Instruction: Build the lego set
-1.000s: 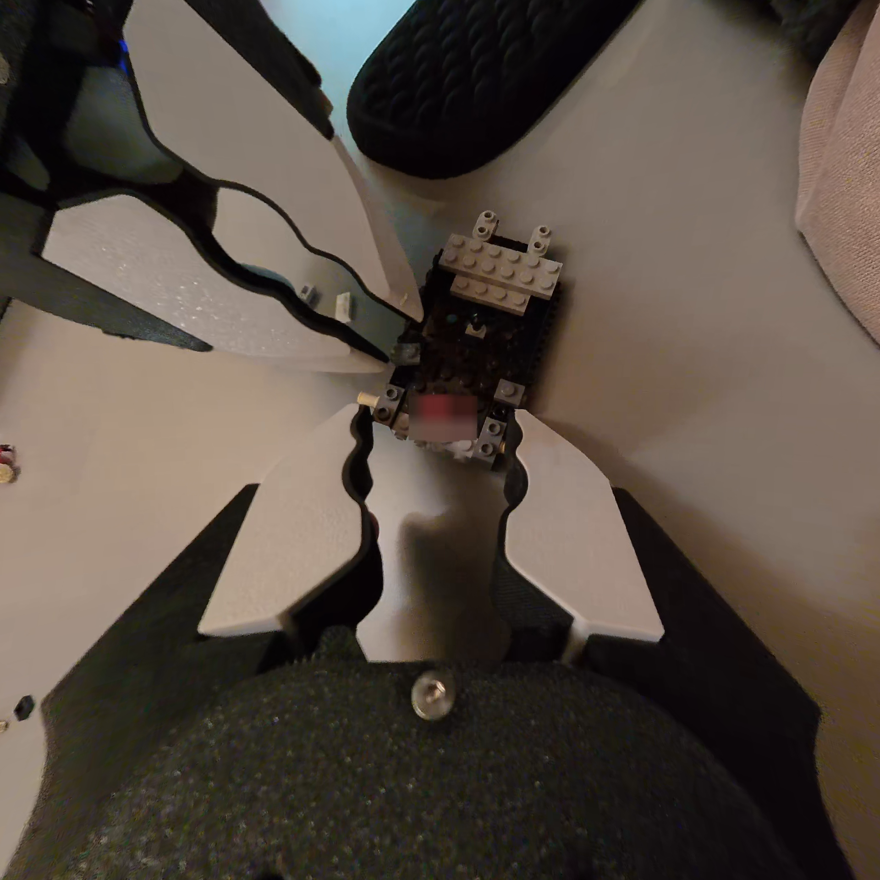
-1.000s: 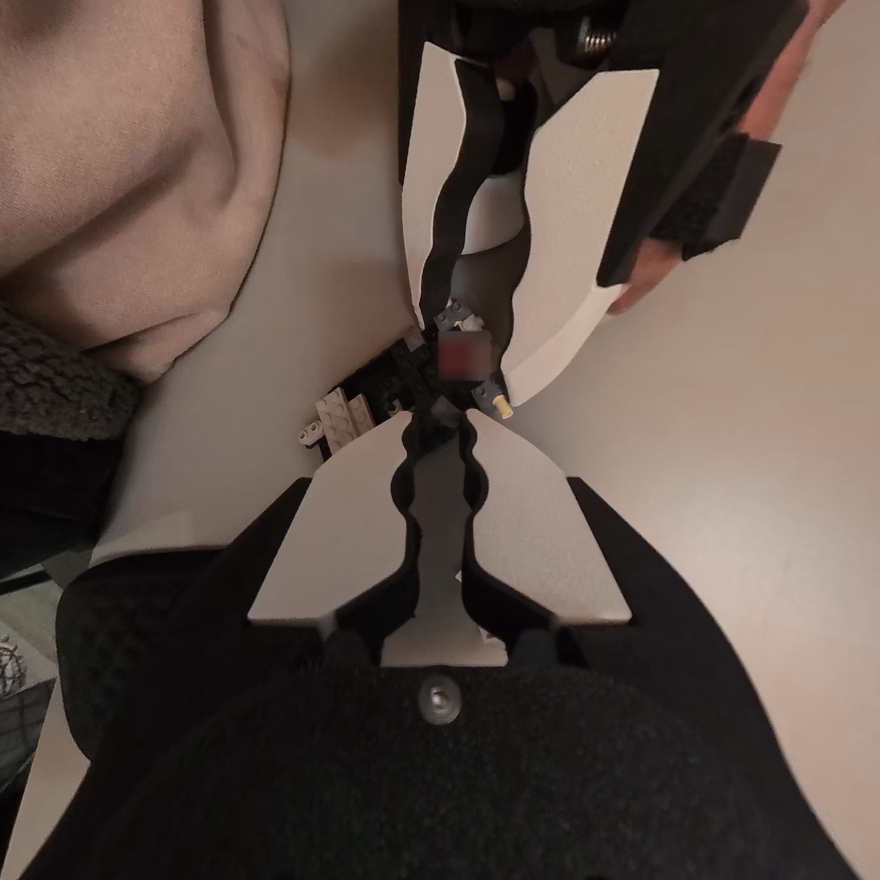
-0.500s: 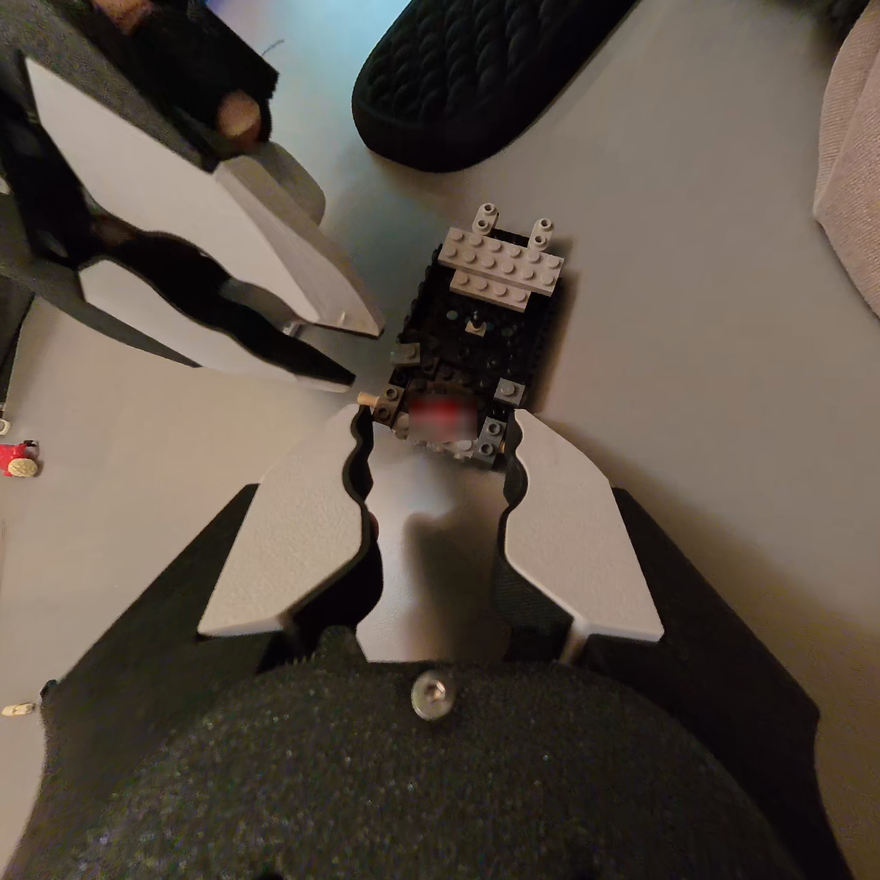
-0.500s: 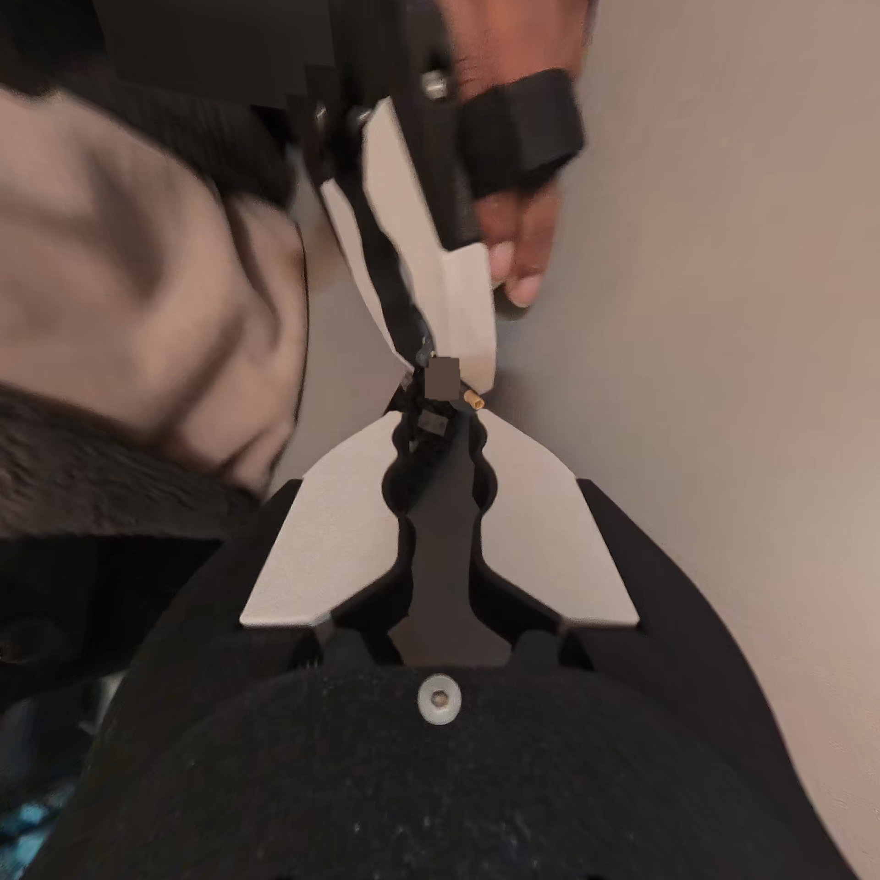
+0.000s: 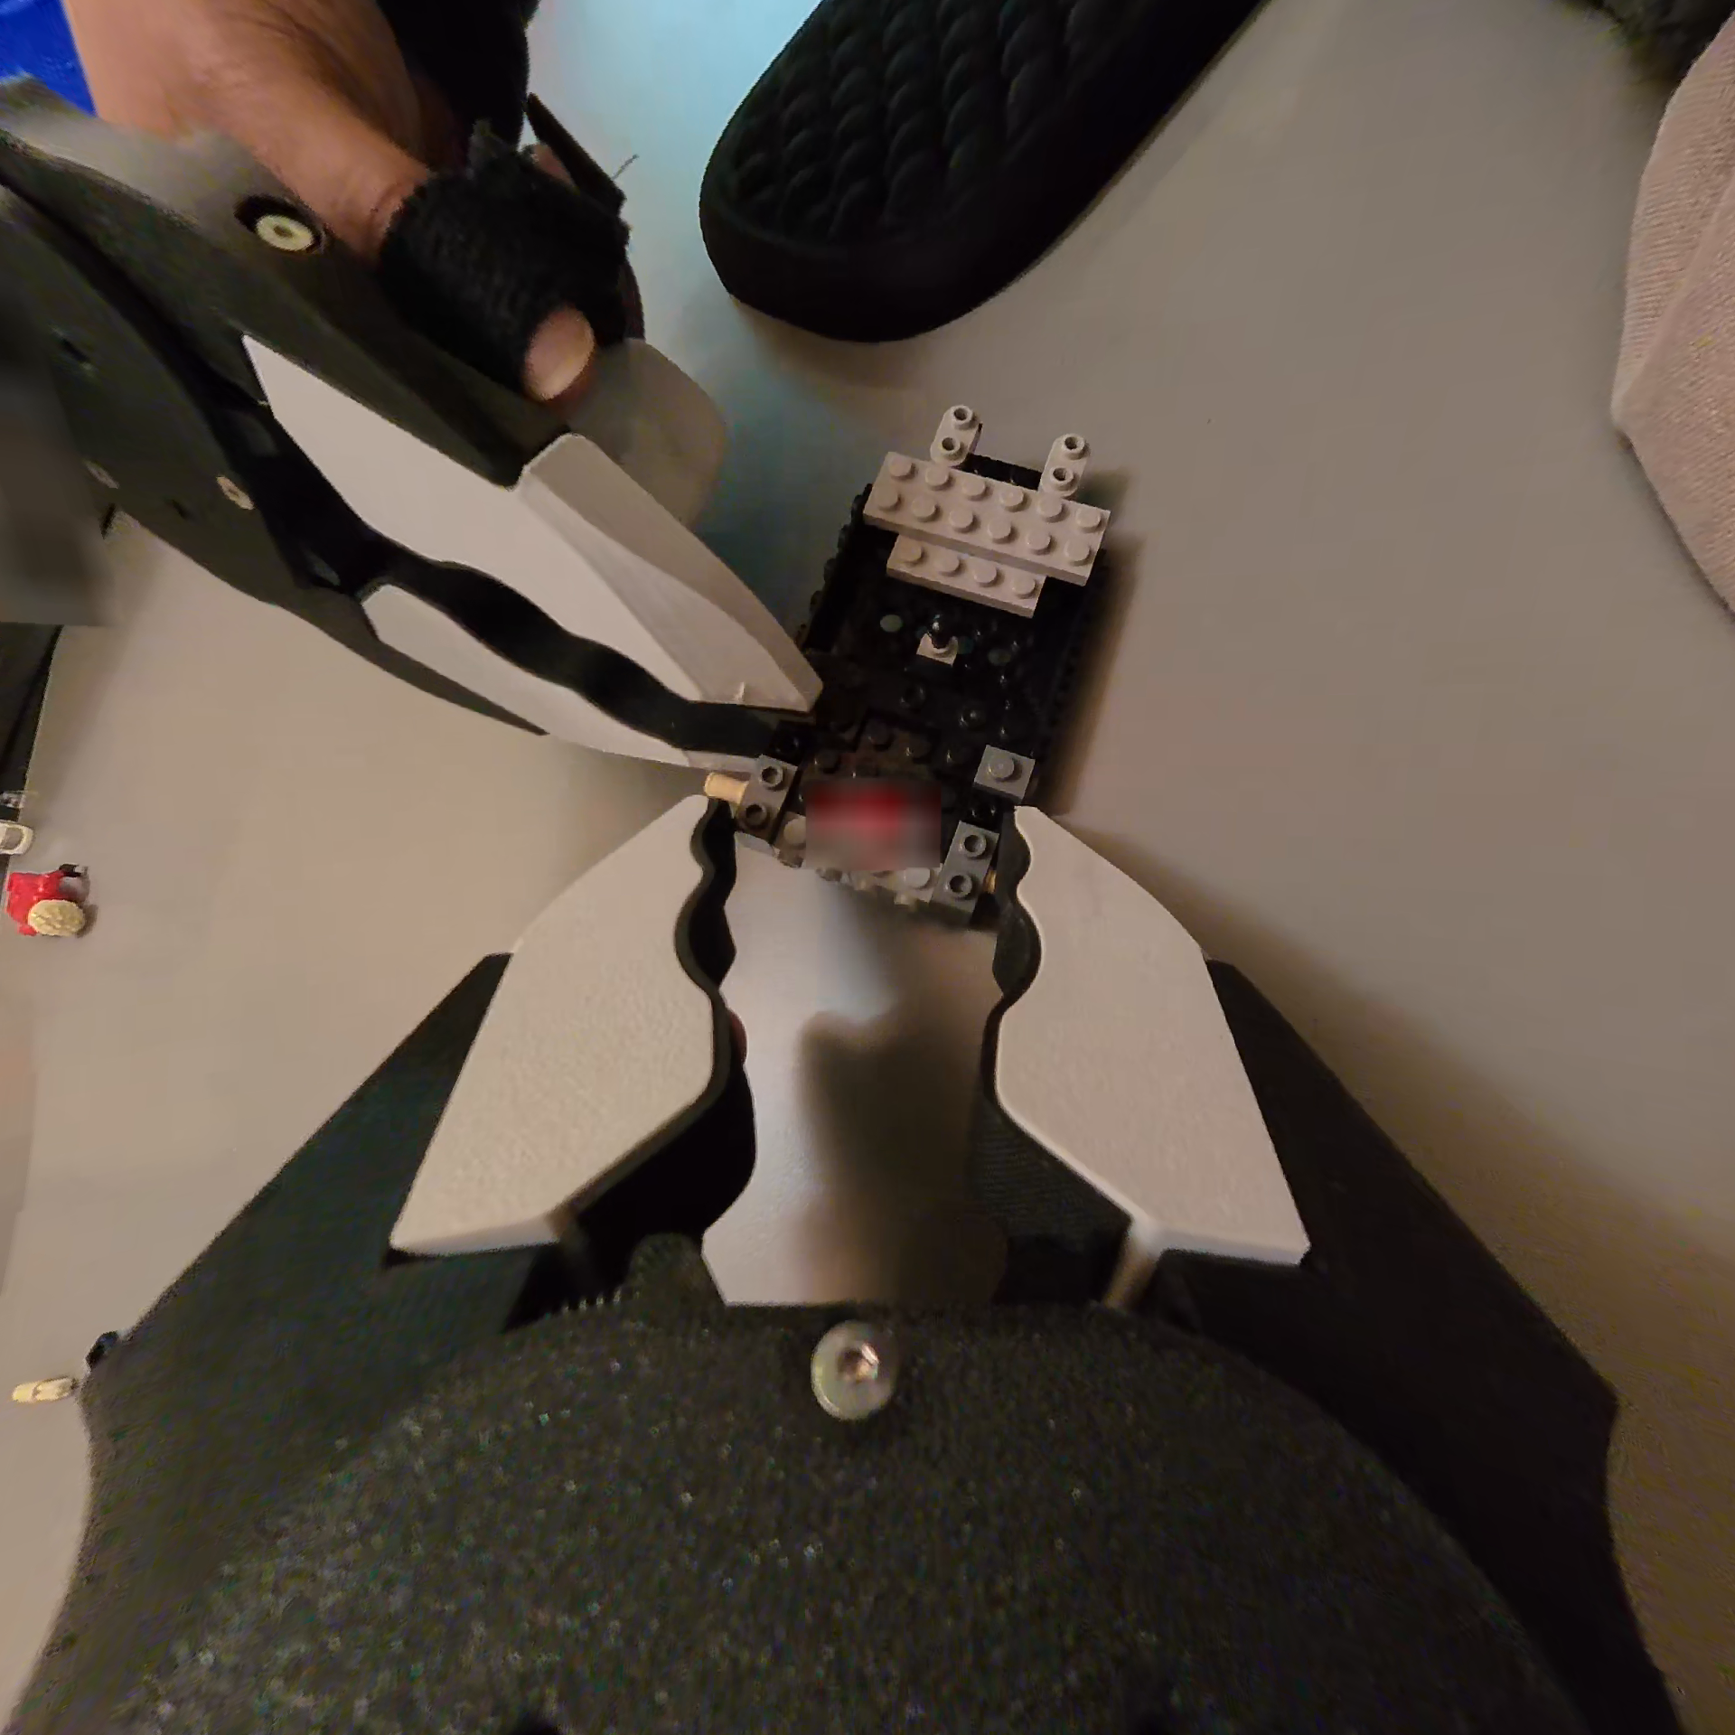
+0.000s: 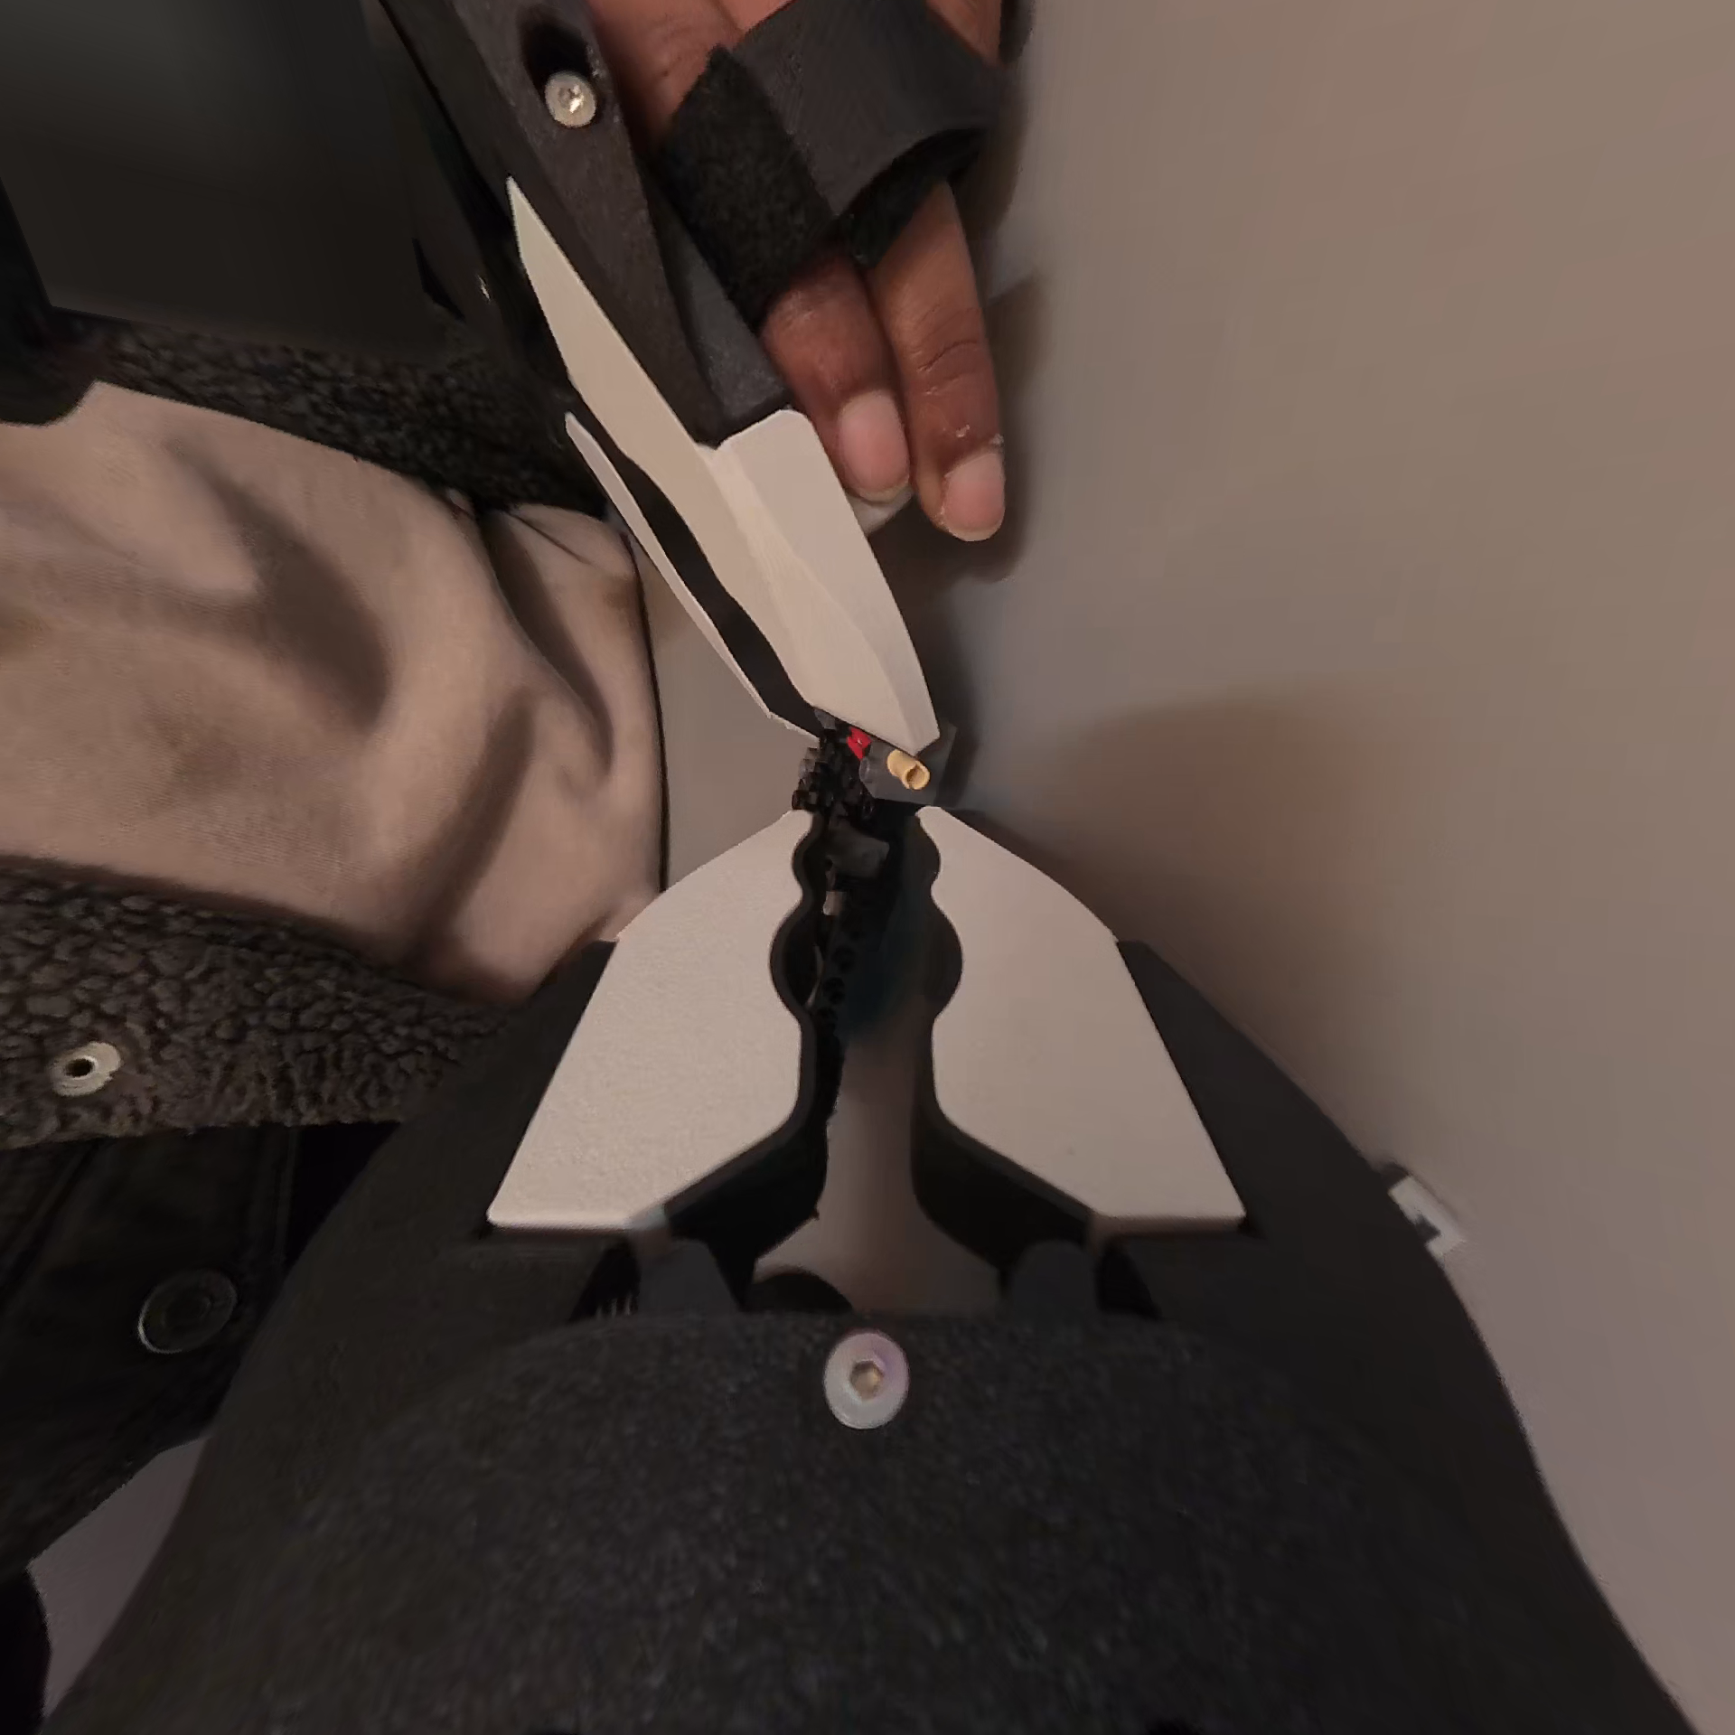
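Lego build (image 5: 948, 685) black with light grey studded plates, tan pin (image 5: 725, 787). Tongs (image 5: 859, 845) white with black wavy pads. Tabletop (image 5: 1314, 657) plain grey. Quilted black slipper (image 5: 920, 141). Small red piece (image 5: 42, 899) at left.

Pale grey tabletop (image 5: 1314, 657), dim warm light, beige fabric (image 5: 1681, 394) at edge

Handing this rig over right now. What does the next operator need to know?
Left gripper: clamped across the near end of the lego model, one finger on each side.
Right gripper: nearly shut, tips on the model's left side wall beside the tan pin; a pinched piece can't be seen.
Done: black body built, grey plates fitted at the far end.
Left: a loose red piece lies on the table; the build looks unfinished.
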The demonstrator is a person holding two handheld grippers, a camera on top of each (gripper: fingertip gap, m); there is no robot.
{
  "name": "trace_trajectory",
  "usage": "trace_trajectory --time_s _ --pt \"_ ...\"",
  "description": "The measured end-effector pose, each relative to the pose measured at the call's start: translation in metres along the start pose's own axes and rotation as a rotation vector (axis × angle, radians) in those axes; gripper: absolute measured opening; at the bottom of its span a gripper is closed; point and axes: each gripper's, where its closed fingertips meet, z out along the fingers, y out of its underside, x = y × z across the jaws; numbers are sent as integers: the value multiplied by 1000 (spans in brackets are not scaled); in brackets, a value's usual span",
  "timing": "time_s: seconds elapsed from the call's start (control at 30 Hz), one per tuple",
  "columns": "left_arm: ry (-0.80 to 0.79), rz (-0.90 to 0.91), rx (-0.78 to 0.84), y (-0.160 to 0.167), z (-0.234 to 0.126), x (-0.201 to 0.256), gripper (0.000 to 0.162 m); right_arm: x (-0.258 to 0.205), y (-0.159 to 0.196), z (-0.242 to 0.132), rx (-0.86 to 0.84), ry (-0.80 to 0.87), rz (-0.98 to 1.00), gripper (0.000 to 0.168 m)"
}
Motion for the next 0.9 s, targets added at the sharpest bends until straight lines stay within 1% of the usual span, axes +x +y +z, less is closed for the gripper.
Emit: trace_trajectory --time_s 0.17,0.47,0.57,0.6,0.63,0.67,0.73,0.8,0.9 --pt "-3 4 -2 0 0 0 53 2 0 -2 40 -25 23 15" --pt "0 5 -4 0 1 1 53 4 1 -2 39 -47 4 13" --pt "3 2 -5 0 1 1 53 6 1 -1 35 -22 -13 11" --pt "8 8 1 -1 1 3 50 9 3 -1 24 -1 -16 10" --pt "32 35 2 -1 1 8 31 13 5 -1 3 22 -15 10" --pt "22 65 4 -2 1 11 23 14 7 -3 -9 22 -15 10" --pt "-34 111 -8 -2 2 7 24 13 3 -8 43 -1 -9 10" --pt "-23 82 -6 -2 0 7 26 14 6 -8 30 20 -12 10" --pt "-14 38 7 -2 -2 4 34 13 6 -6 27 20 -16 10"
